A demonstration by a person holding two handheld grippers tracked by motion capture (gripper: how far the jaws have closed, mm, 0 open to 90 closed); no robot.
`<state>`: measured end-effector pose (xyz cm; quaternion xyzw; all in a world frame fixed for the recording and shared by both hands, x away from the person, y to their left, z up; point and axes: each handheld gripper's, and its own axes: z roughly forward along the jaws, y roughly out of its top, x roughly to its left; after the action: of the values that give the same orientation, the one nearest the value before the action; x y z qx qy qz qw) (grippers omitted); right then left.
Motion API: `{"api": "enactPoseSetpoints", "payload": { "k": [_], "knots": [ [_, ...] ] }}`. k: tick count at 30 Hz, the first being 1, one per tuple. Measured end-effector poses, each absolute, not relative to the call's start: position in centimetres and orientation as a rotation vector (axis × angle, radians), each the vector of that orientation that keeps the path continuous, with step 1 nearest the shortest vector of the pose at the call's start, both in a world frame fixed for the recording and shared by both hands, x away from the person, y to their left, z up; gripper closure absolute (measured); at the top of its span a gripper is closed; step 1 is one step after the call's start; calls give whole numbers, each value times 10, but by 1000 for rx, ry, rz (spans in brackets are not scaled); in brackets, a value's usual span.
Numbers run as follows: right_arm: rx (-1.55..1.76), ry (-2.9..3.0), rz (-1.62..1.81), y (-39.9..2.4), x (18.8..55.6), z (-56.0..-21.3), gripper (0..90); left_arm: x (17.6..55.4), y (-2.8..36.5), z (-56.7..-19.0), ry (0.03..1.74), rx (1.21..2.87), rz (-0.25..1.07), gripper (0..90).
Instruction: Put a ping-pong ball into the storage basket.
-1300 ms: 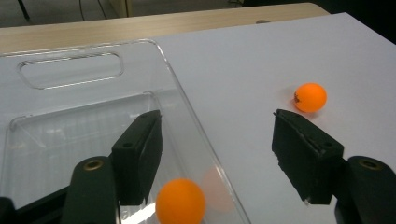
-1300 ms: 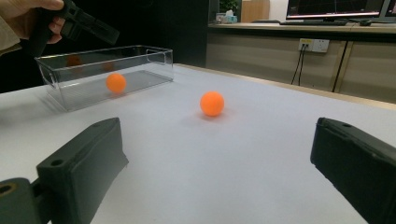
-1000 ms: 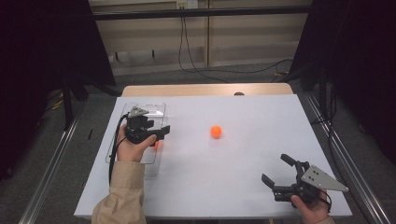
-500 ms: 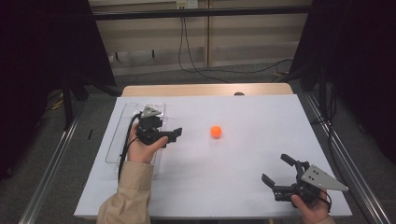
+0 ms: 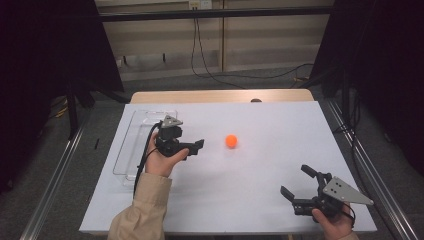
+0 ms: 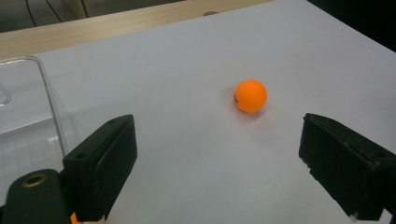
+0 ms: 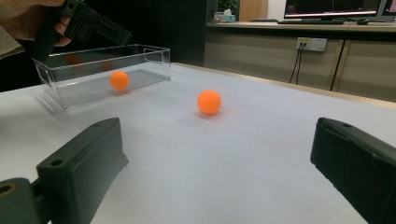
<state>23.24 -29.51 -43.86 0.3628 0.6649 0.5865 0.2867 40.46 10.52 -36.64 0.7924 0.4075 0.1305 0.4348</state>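
One orange ball (image 5: 230, 141) right of clear bin (image 5: 131, 150) | left gripper (image 5: 194, 148) fingers just opened, empty | right gripper (image 5: 300, 184) fingers open | risk: nudged ball rolls away

We wear a tan sleeve (image 5: 142, 210) on our left arm. Our left gripper (image 5: 192, 148) is black, with a black cable trailing from it and a grey three-cornered plate on top. Our right gripper (image 5: 297, 182) is black too, its grey plate dotted with small screws.

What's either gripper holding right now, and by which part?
Nothing. The left gripper has just been opening, with nothing between its jaws; the orange ball lies on the table ahead of it. The right gripper is open and empty.
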Motion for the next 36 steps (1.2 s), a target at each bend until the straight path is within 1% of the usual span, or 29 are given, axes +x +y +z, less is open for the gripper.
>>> {"api": "enactPoseSetpoints", "payload": {
  "k": [11, 22, 36],
  "knots": [
    [965, 1777, 1571, -294, 233, -438, 21, 403, 87, -374, 986, 1984, 298, 98],
    [960, 1779, 1569, -293, 233, -438, 21, 403, 73, -382, 957, 2006, 318, 88],
    [961, 1778, 1571, -293, 234, -438, 21, 402, 62, -390, 949, 2016, 313, 85]
  ]
}}
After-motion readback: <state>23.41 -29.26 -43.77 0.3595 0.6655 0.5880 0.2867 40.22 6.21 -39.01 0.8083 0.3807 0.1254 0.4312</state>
